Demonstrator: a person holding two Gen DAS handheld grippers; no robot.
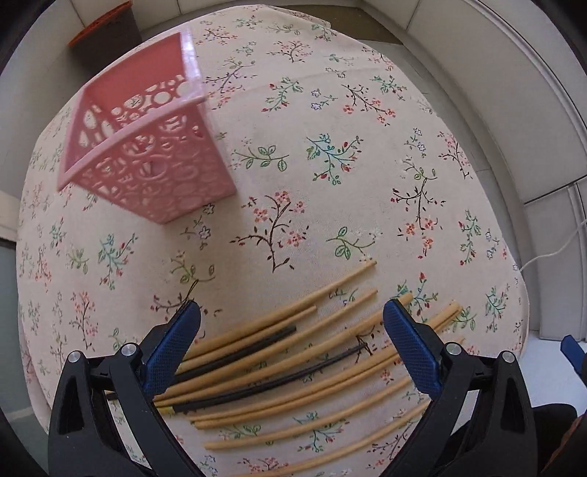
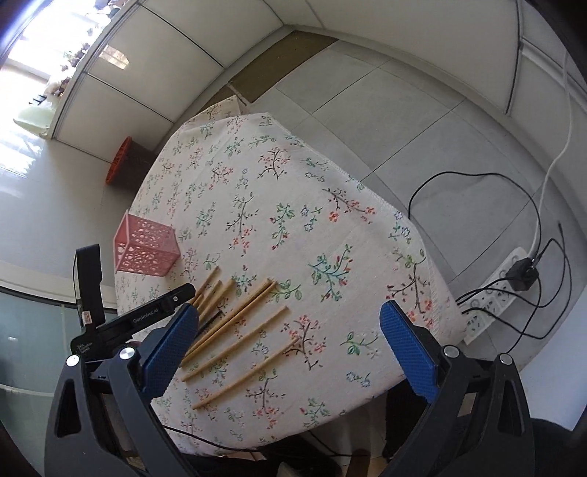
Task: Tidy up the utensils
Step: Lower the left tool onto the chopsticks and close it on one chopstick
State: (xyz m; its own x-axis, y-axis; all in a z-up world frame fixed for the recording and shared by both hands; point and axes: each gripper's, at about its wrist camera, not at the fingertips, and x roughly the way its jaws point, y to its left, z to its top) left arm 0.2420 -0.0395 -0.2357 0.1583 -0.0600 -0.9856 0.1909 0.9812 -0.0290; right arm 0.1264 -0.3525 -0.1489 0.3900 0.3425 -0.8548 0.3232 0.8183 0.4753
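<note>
- Blue ridged pads line both fingers of the left tool (image 1: 291, 312), which is spread wide with nothing between them, poised low over a scatter of chopsticks (image 1: 290, 361).
- Tan sticks make up most of that scatter; two black chopsticks (image 1: 238, 352) lie among them, one crossing under the left finger.
- All the sticks lie roughly parallel on the flowered tablecloth (image 1: 330, 110), their far tips angled up and to the right in the left wrist view.
- Beyond them stands a pink basket (image 1: 146, 146) with pierced sides, upright and well apart from the sticks, toward the far left of the tabletop; whether anything sits inside cannot be told.
- Behind the basket, off the cloth, stands a dark bin with an orange rim (image 1: 99, 25).
- Equally wide apart are the fingers of the right tool (image 2: 290, 312), which grips nothing and hangs higher, above the near edge of the tabletop.
- From the right wrist view, the left tool's black body appears at the left, over the near end of the sticks, while three or four tan sticks lie clear of it on the cloth.
- Grey floor tiles (image 2: 367, 91) surround the tabletop.
- To the right on the floor lies a white power strip (image 2: 495, 293) with black cables (image 2: 477, 176) and a white cord running to it.
</note>
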